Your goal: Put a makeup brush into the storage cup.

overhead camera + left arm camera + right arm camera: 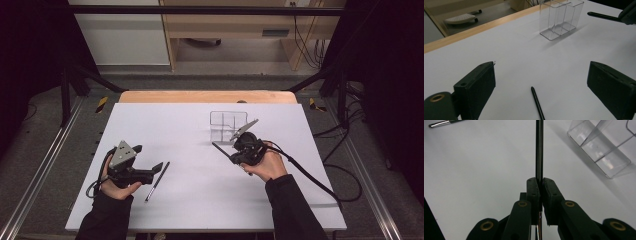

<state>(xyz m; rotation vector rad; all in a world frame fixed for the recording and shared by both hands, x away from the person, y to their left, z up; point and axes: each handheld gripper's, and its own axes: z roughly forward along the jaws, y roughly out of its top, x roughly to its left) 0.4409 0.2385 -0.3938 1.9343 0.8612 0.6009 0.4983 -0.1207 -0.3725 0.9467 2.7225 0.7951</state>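
**Over the white tabletop, one pen gripped and one waiting beside a clear organizer**

At the right of the white table (200, 200), the right gripper (539, 181) holds a dark pen (539, 147) pinched tight between its two black jaws, the pen's shaft running straight out ahead of them. In the high view the same pen (220, 150) sticks out from the right gripper (235, 156) towards the table's middle, just in front of the clear compartmented organizer (228, 125), which stands upright near the table's far edge. The left gripper (159, 167) rests low on the left with its jaws spread wide and nothing between them; a second pen (157, 181) lies flat on the table just beside its tips, and shows between the open jaws in the left gripper view (537, 102).

The likely job is dropping the held pen into one of the organizer's narrow slots, and the risks sit there. The pen is gripped near one end, so its long free end could swing or twist in the jaws as the hand turns it upright. The organizer's thin walls are hard to see against the white surface; a pen tip that meets a rim instead of an opening could tip or push the light holder. Releasing before the tip is inside would send the pen rolling across the table.
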